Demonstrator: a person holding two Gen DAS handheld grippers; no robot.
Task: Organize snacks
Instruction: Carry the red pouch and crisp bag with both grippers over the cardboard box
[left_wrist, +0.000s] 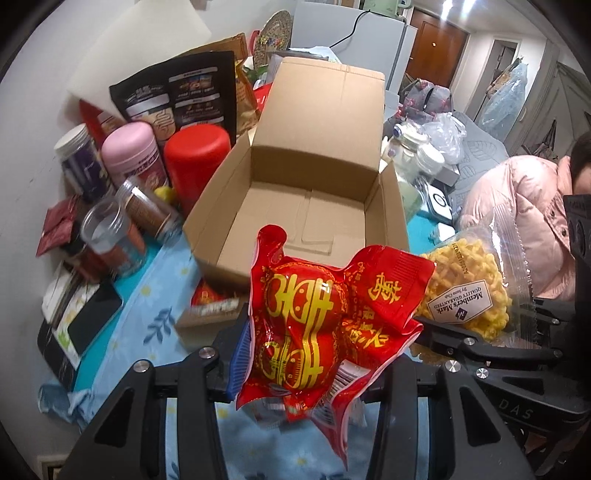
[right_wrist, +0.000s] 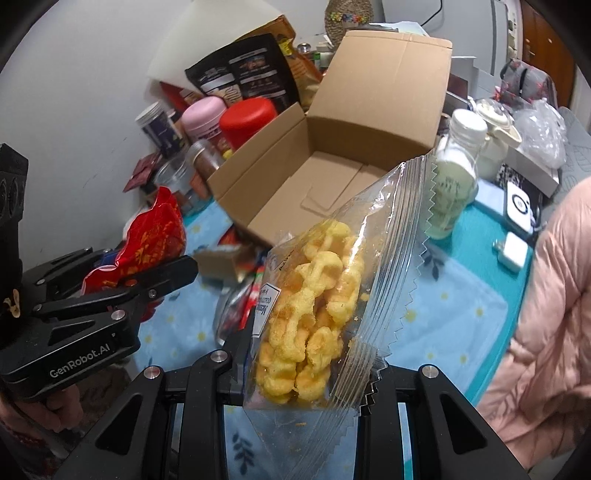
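Observation:
My left gripper (left_wrist: 314, 354) is shut on a red snack bag with yellow characters (left_wrist: 314, 314), held above the blue tablecloth just in front of an open cardboard box (left_wrist: 295, 206). The box is empty with its lid flap up. My right gripper (right_wrist: 306, 362) is shut on a clear bag of yellow puffed snacks (right_wrist: 314, 295), held to the right of the red bag and near the box's front corner (right_wrist: 258, 225). The clear bag (left_wrist: 469, 291) shows in the left wrist view, the red bag (right_wrist: 155, 236) and left gripper (right_wrist: 129, 284) in the right wrist view.
Jars and canisters (left_wrist: 195, 158) and a black pouch (left_wrist: 177, 96) crowd the wall left of the box. Loose snack packets (right_wrist: 236, 280) lie in front of the box. A glass bottle (right_wrist: 454, 177) and white devices (right_wrist: 521, 206) stand right. A person in a pink jacket (right_wrist: 554, 314) is at the right.

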